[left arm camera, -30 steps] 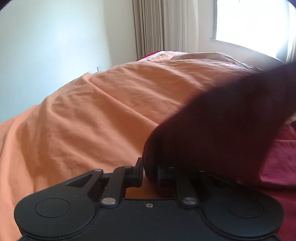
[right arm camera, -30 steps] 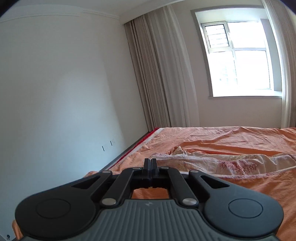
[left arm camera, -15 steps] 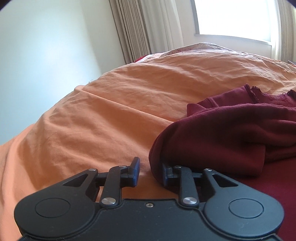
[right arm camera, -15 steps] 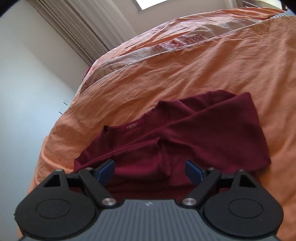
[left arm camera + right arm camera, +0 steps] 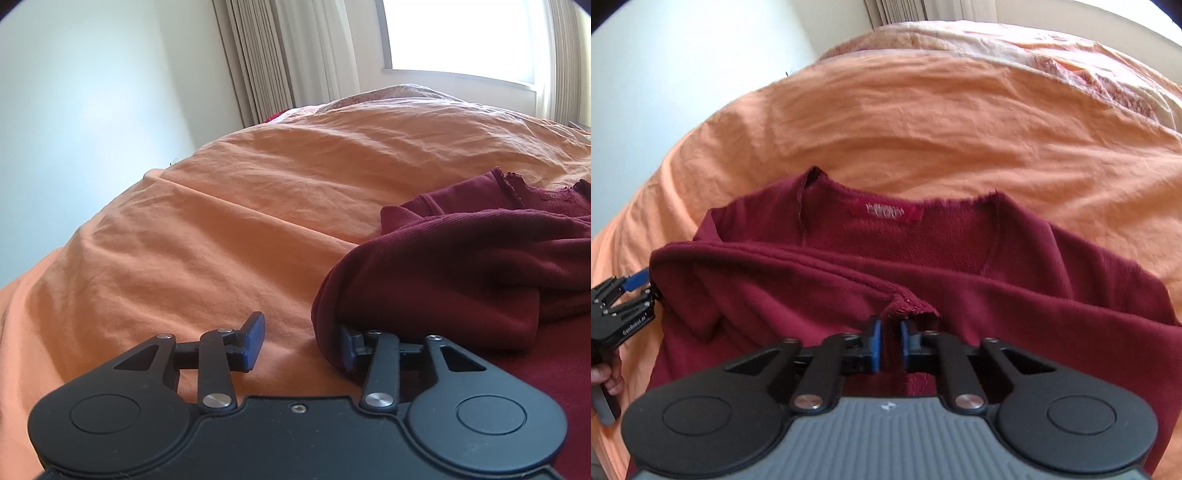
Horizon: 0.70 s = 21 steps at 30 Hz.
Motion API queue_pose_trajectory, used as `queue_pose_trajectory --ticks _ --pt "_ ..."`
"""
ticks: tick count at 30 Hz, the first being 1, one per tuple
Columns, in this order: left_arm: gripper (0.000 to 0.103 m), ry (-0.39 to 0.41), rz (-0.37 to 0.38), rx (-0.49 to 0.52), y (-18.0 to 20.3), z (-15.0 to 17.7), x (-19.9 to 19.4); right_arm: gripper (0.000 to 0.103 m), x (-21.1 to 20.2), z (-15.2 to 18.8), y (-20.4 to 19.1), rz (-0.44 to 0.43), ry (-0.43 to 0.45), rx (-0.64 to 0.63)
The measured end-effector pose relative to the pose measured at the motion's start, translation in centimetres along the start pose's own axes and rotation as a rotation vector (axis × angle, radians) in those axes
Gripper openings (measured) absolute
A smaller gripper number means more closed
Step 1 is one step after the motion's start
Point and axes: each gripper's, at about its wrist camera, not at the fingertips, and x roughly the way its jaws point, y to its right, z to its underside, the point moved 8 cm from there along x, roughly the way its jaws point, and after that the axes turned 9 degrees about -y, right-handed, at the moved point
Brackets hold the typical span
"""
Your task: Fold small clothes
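A maroon long-sleeved top (image 5: pixel 923 251) lies on the orange bedspread (image 5: pixel 923 122), neck label facing me and its lower part folded up across the body. My right gripper (image 5: pixel 889 341) sits low over the middle of the fold, its blue pads (image 5: pixel 875 343) drawn close with a frayed cuff and seam pinched between them. My left gripper (image 5: pixel 301 343) stands open at the top's left edge; the left pad (image 5: pixel 255 338) is over bare bedspread and the right finger is tucked under the maroon fold (image 5: pixel 424 291). In the right wrist view the left gripper (image 5: pixel 646 288) shows at that edge.
A person's hand (image 5: pixel 607 376) holds the left gripper's handle. A floral quilt (image 5: pixel 1089 70) lies bunched at the far end of the bed. Curtains (image 5: pixel 280 59) and a bright window (image 5: pixel 458 33) stand behind. The bed drops off on the left toward a pale wall (image 5: pixel 81 110).
My left gripper's fingers spread wider, releasing the fold of the top. My right gripper came down closer to the top and its fingers went from wide apart to nearly together on the fabric.
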Motion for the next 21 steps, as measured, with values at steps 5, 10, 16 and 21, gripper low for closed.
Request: queue_pose_trajectory --ticks 5,10,16,21 --pt "0.046 -0.004 -0.018 0.022 0.3 -0.1 0.2 0.006 -6.0 -1.8 -2.7 0.035 0.23 -0.106" --pt "0.049 -0.001 -0.034 0.01 0.4 -0.1 0.3 0.006 -14.0 -4.7 -6.9 0.052 0.463 -0.287" --pt "0.056 0.014 -0.081 -0.02 0.2 0.3 -0.1 0.006 -19.0 0.8 -11.7 0.071 0.487 -0.587" --pt "0.057 0.039 -0.097 -0.022 0.2 1.3 -0.7 0.005 -13.8 12.4 -9.8 0.128 0.297 -0.613"
